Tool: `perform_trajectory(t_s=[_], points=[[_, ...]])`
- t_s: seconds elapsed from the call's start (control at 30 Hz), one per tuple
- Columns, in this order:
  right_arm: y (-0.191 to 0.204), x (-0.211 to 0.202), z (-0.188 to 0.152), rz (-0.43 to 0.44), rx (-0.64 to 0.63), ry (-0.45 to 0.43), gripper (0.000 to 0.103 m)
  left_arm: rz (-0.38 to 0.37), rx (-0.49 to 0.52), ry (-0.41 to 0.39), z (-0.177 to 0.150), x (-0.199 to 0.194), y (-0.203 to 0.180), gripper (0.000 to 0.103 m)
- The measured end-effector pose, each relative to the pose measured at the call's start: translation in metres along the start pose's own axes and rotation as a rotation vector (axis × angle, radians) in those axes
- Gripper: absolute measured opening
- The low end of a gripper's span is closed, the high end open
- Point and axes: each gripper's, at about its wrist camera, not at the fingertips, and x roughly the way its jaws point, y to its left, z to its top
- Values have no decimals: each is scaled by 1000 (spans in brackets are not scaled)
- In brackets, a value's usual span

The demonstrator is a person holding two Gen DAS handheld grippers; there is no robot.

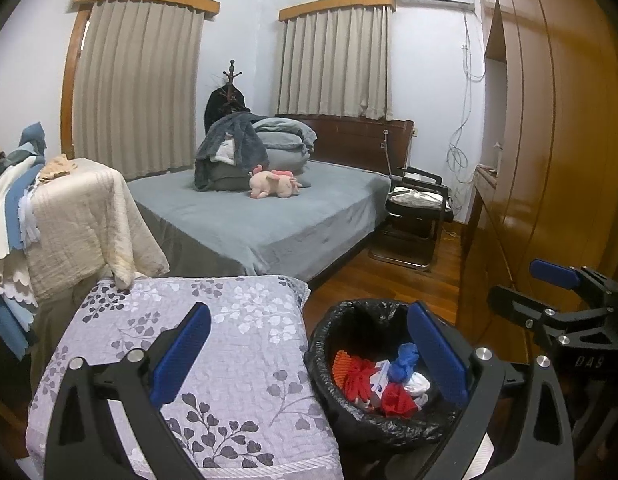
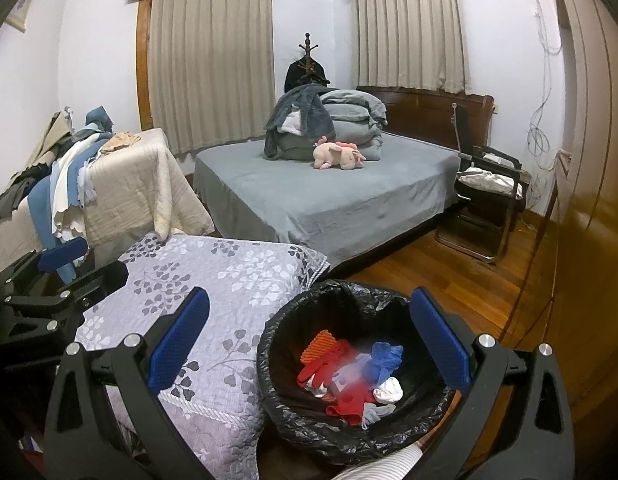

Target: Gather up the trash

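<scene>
Both grippers hang over the near end of a bedroom with nothing between their blue pads. The left gripper [image 1: 309,354] is spread wide, one finger above the quilt [image 1: 213,360] and the other over the bin [image 1: 329,372]. The right gripper [image 2: 309,348] is likewise released, straddling the bin's [image 2: 277,344] rim. The bin, lined with a black bag, stands on the wood floor [image 2: 449,280] just beside the floral quilt. Inside it lies the trash [image 2: 349,376]: red cloth, a crumpled blue glove, an orange ribbed piece, white wads and a small box. Farther back stands a bed [image 2: 329,200] with folded bedding and a pink plush pig [image 2: 339,156]. A striped sleeve [image 2: 389,466] shows at the bottom edge of the right wrist view.
</scene>
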Motion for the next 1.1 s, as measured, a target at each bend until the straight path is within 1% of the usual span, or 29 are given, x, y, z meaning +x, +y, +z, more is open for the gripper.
perform_trajectory(t_s=[1.1], points=[[4,3,1,2,-2,3,98,5,-1,0,1,-2,3,97]])
